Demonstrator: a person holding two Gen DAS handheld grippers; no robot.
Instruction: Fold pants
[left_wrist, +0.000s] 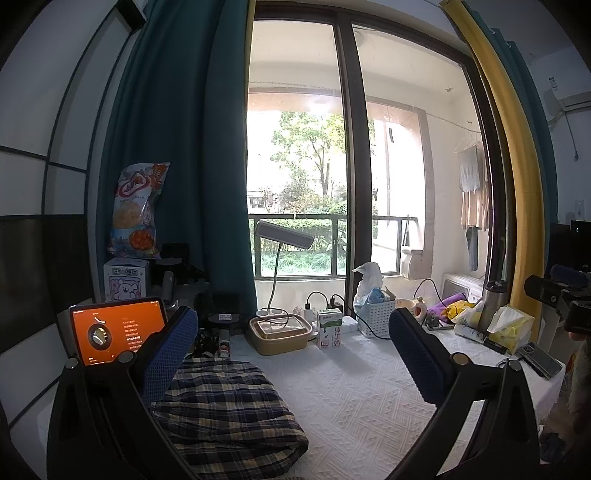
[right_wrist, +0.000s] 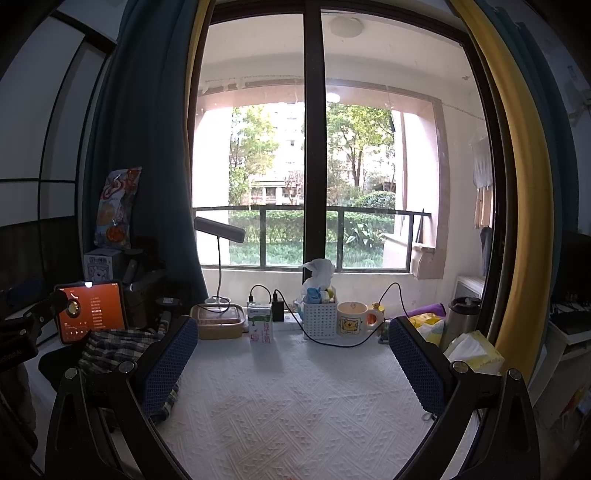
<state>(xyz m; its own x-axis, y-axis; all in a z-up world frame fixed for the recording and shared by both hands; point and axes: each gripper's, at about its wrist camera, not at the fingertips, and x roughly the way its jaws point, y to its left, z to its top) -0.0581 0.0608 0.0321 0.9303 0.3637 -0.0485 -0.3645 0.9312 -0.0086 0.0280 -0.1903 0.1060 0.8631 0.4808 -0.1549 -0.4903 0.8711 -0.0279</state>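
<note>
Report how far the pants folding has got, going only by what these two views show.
Done, apparently: the plaid pants lie in a compact bundle on the white tablecloth, at the left near the tablet. In hand: nothing; the left gripper and right gripper are both open and off the cloth. Left: perhaps squaring up the bundle, though how neat the fold is cannot be judged.

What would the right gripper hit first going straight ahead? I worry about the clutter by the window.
Probably the milk carton or the white basket. The right gripper is open above bare tablecloth; depth is unclear.
</note>
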